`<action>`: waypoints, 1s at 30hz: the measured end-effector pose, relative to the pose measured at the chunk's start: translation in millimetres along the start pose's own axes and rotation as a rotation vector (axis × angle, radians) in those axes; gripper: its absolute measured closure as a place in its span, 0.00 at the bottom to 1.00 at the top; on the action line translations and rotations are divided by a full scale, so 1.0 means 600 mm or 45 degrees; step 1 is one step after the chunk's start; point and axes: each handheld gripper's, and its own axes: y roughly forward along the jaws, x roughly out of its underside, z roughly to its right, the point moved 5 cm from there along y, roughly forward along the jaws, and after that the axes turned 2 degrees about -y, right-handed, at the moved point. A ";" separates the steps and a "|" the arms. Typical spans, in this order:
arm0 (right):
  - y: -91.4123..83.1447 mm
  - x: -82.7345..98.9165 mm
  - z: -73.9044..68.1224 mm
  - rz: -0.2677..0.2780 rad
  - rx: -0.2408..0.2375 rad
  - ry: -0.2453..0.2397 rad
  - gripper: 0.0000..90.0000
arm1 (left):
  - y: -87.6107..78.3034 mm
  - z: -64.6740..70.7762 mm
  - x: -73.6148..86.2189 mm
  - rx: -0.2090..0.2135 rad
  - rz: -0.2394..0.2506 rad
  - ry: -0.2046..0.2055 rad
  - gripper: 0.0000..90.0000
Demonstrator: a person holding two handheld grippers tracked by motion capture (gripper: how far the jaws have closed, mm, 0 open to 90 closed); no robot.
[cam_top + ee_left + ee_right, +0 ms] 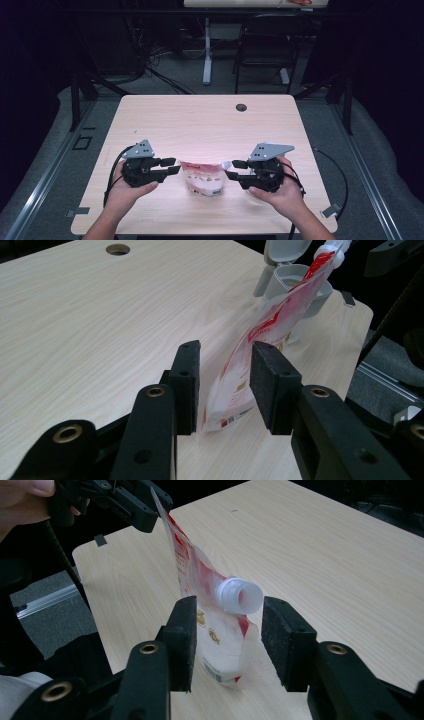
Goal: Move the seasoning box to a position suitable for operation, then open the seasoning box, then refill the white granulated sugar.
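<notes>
Standing upright near the desk's (150, 115) front edge, roughly midway between its left and right sides: a red-and-white spouted pouch (202, 178), its uncapped white spout (240, 596) pointing toward the right gripper (231, 169). Flanking it from the left, the left gripper (173, 165), jaws parted about halfway, pouch edge between the pads, not pinched. Opposite, right gripper's jaws standing wider, spout between them, unheld. Beyond the pouch, a grey open-lidded container (287, 280).

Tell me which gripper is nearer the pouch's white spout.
Right. The right gripper has the open white spout between its spread jaws, untouched. The left gripper straddles the opposite top corner of the pouch, jaws apart, so the spout sits across the pouch from it.
</notes>
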 end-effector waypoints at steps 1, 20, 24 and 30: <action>0.000 0.000 0.000 0.000 0.000 0.000 0.64 | 0.000 0.000 0.000 0.000 0.000 0.000 0.72; -0.011 -0.041 -0.004 -0.049 0.025 -0.116 0.64 | -0.033 -0.013 0.013 -0.057 0.025 -0.083 0.67; -0.007 -0.051 -0.003 -0.080 0.010 -0.122 0.67 | -0.038 -0.015 0.013 -0.063 0.013 -0.081 0.66; 0.003 -0.060 0.006 -0.152 0.001 -0.122 0.68 | -0.044 -0.023 0.011 -0.084 -0.005 -0.082 0.64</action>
